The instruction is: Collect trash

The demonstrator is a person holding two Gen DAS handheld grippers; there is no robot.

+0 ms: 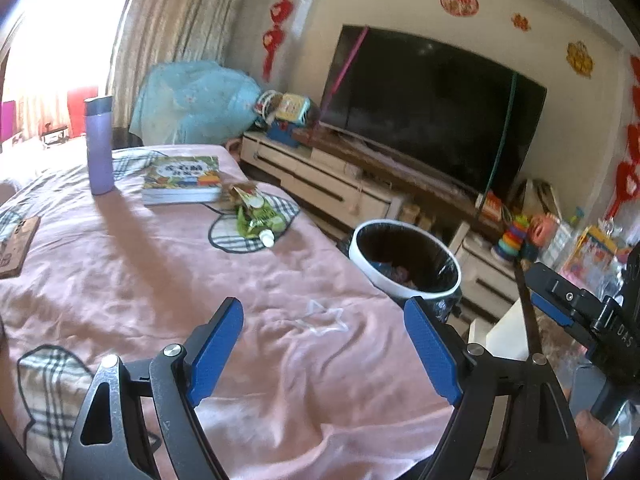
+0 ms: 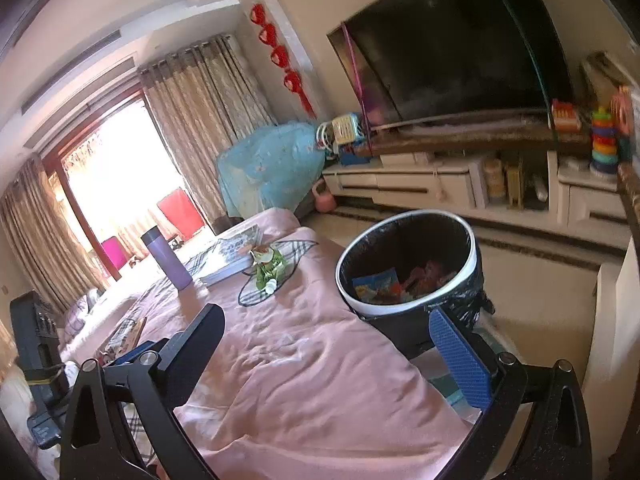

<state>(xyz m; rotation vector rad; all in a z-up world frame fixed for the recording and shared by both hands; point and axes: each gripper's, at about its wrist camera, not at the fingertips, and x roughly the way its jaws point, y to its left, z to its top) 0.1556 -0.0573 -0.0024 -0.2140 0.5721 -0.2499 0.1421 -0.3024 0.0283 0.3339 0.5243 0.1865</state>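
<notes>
A crumpled green snack pouch with a white cap lies on the pink tablecloth, just in front of a book. A white trash bin with a black liner stands beside the table's right edge with wrappers inside. My left gripper hovers open over the cloth, nothing between its blue pads. My right gripper is open too and empty, its right finger near the bin; in the left wrist view its body shows at the far right.
A purple bottle and a colourful book stand at the table's far end. A wooden board lies at the left. Beyond are a TV, a low cabinet with toys, and a white stool.
</notes>
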